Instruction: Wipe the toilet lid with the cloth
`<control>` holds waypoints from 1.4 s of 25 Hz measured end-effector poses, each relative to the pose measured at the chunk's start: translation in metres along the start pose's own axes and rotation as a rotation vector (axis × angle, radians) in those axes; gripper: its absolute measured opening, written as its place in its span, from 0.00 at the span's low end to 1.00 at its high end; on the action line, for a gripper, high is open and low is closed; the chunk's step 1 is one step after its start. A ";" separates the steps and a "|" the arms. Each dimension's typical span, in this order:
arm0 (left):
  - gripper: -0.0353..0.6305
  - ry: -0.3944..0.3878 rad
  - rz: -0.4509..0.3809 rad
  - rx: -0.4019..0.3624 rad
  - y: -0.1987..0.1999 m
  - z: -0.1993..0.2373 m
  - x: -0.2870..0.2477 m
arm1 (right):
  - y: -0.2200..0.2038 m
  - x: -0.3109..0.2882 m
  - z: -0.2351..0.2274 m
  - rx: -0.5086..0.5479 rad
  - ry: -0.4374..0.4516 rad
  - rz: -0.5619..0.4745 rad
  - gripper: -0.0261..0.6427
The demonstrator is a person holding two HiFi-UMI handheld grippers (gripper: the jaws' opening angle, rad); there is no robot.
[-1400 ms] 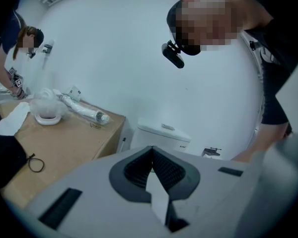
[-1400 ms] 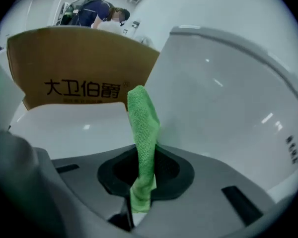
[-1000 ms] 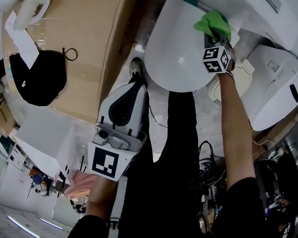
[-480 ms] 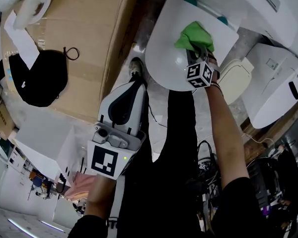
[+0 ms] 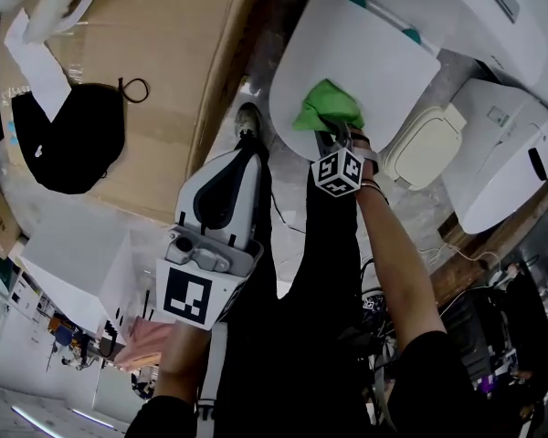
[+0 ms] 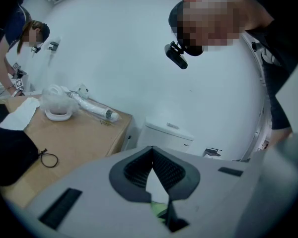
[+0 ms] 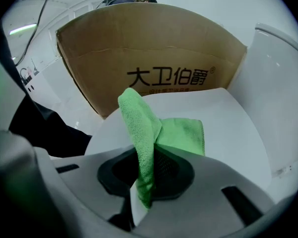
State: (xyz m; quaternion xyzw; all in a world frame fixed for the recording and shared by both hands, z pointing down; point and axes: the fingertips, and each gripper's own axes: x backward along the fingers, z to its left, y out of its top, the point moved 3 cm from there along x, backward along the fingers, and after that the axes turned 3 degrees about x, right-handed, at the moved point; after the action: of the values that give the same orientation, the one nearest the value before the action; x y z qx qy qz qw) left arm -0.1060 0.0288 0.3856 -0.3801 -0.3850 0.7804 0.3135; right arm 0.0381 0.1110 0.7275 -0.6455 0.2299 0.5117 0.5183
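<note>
Right gripper (image 5: 336, 140) sits at centre of the head view, just under the green cloth (image 5: 327, 108). In the right gripper view its jaws are pinching one fold of the cloth (image 7: 181, 135), which stands up between the pads. The rest of the cloth is spread flat on the white toilet lid (image 7: 233, 123). In the head view the cloth lies on the lower part of the toilet lid (image 5: 365, 57), near its rounded edge, in the upper centre of frame. The right gripper's marker cube (image 5: 338, 172) is just below the cloth, and the forearm runs down to lower right. Left gripper (image 5: 247, 158) is in the lower-left centre, well apart from the lid, pointing up the frame. In the left gripper view the left gripper's (image 6: 152, 155) jaws are pressed together at the tips with nothing held. A cardboard box (image 5: 137, 71) fills the upper left beside the lid, and in the right gripper view the box (image 7: 154, 68) shows dark printed characters behind the lid. A black cap-like item (image 5: 68, 140) with a small loop lies on the box at the left edge. A toilet tank (image 5: 457, 7) is at top right, a cream seat piece (image 5: 425, 149) is just right of the lid, and another white toilet unit (image 5: 502, 153) is at far right. The left gripper view also shows a tank (image 6: 169, 135) at centre and a person (image 6: 20, 48) at the left edge.
</note>
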 end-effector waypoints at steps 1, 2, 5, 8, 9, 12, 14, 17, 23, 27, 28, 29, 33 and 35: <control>0.06 0.001 0.003 0.000 -0.001 0.001 0.001 | 0.001 0.000 0.011 0.002 0.016 0.000 0.11; 0.06 0.003 0.008 0.001 -0.003 0.002 0.003 | 0.002 -0.001 0.021 -0.001 0.031 0.000 0.11; 0.06 0.008 0.002 0.004 -0.002 0.003 0.007 | 0.003 -0.002 0.051 -0.030 0.069 0.001 0.11; 0.06 0.007 0.004 -0.001 -0.002 0.005 0.011 | 0.007 -0.003 0.077 -0.067 0.101 0.009 0.11; 0.06 0.010 -0.004 -0.004 -0.002 0.007 0.012 | 0.008 -0.004 0.084 -0.083 0.114 0.012 0.11; 0.06 0.029 -0.020 -0.004 -0.001 0.012 0.013 | 0.010 -0.005 0.103 -0.120 0.190 0.028 0.11; 0.06 0.038 -0.025 0.002 0.000 0.012 0.013 | 0.013 -0.004 0.107 -0.171 0.252 0.025 0.11; 0.06 0.036 -0.031 0.003 0.002 0.007 0.015 | 0.028 0.015 0.081 -0.342 0.233 -0.101 0.11; 0.06 0.020 -0.054 0.010 0.006 0.003 0.011 | 0.062 0.085 -0.057 -0.675 -0.056 -0.447 0.11; 0.06 0.020 -0.044 0.013 0.005 0.001 0.012 | 0.035 0.130 -0.163 -0.828 -0.397 -0.539 0.11; 0.06 0.018 -0.034 0.013 0.004 0.001 0.013 | 0.023 0.135 -0.185 -0.863 -0.469 -0.532 0.11; 0.06 0.018 -0.028 0.013 0.003 0.002 0.013 | 0.010 0.136 -0.203 -0.896 -0.526 -0.512 0.11; 0.06 0.028 -0.021 0.012 0.001 0.005 0.014 | -0.036 0.108 -0.244 -1.005 -0.614 -0.371 0.11; 0.06 0.034 -0.018 0.011 0.001 0.005 0.015 | -0.049 0.084 -0.247 -1.033 -0.579 -0.302 0.11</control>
State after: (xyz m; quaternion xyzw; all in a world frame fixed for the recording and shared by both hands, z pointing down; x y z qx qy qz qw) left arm -0.1186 0.0380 0.3813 -0.3883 -0.3785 0.7731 0.3290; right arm 0.2141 -0.0749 0.6588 -0.6736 -0.2924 0.6326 0.2463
